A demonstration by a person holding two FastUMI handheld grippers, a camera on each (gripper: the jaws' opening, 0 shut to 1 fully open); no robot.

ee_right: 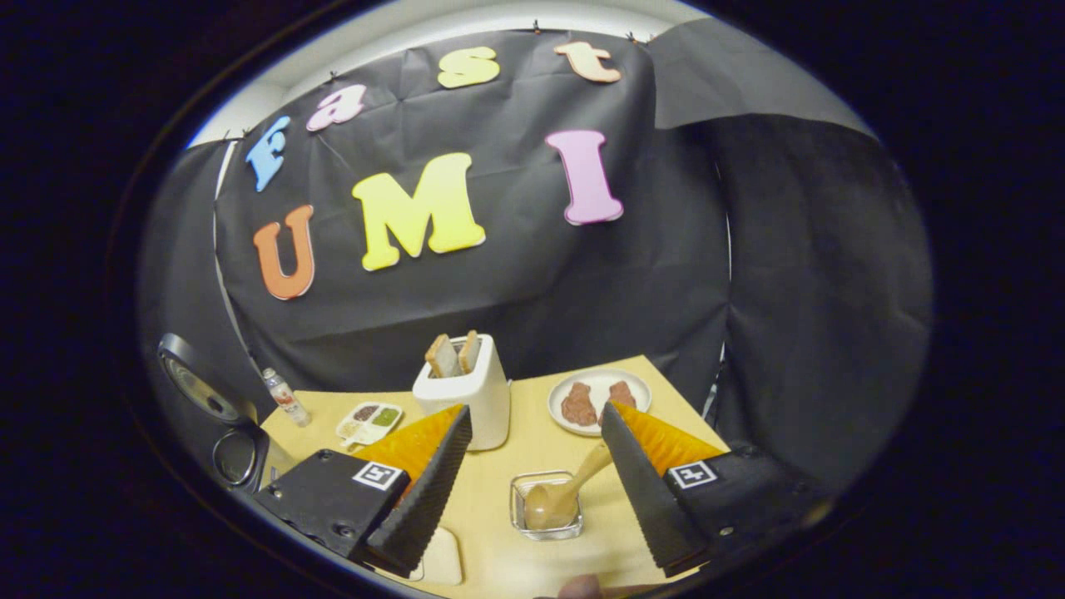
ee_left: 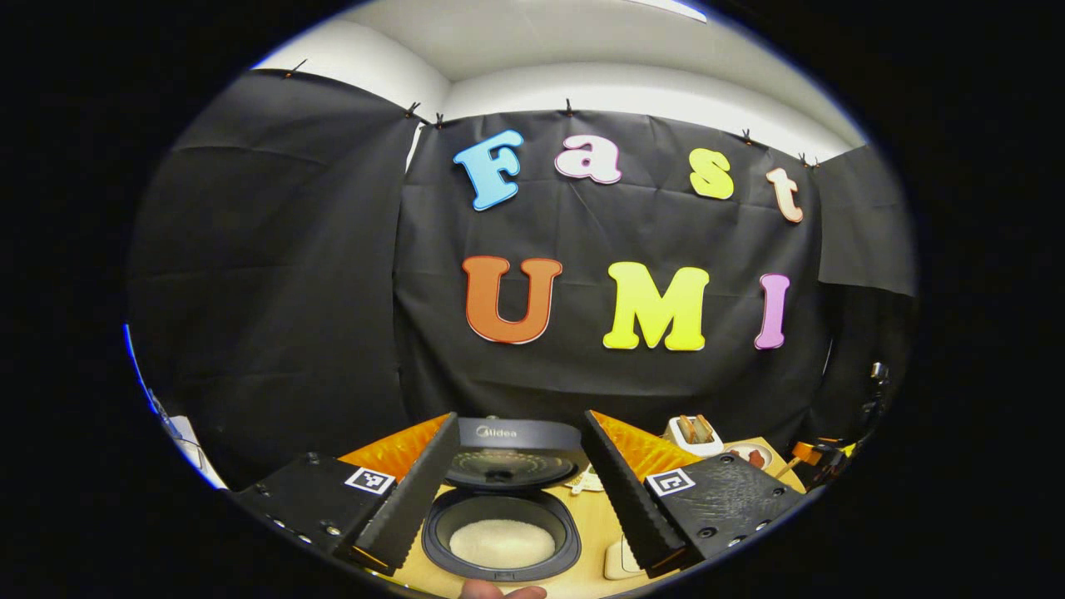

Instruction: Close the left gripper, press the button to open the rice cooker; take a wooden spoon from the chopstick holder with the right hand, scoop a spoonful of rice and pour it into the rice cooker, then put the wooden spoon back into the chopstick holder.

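Left gripper view: the left tongs hang spread above the cooker, whose lid stands up and whose pot holds white rice; the lid rim bears a brand that reads "Midea" — no other writing is legible. Right gripper view: the right tongs are spread and empty over the surface, the spoon lying bowl-down in a clear holder between them — judged returned, or to be pinched at the raised handle.

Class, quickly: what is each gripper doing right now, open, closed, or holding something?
Left gripper: open, holding nothing, above the open rice cooker.
Right gripper: open, holding nothing; wooden spoon sits in its glass holder.
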